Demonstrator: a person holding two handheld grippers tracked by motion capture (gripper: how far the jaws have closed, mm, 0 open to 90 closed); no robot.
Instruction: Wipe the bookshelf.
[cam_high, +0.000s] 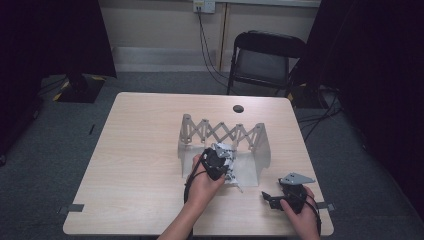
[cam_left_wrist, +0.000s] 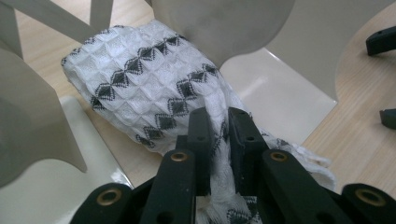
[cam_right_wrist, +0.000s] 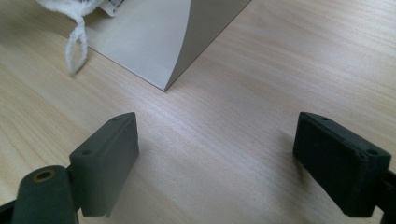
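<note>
- The left gripper (cam_left_wrist: 217, 135) pinches a white waffle-weave cloth with black diamonds (cam_left_wrist: 149, 88) inside the grey folding scissor rack (cam_high: 220, 132), mid-tabletop.
- The right gripper (cam_right_wrist: 217, 163) rests by the near right edge of the bare wooden tabletop (cam_right_wrist: 261, 65), fingers wide apart, holding nothing.

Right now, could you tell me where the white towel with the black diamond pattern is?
In the high view, the towel lies right of the table's centre, inside the grey expanding rack, its near end pinched in the left tongs.

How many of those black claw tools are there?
2: the left gripper clamps the cloth inside the rack; the right gripper lies open on the table.
</note>
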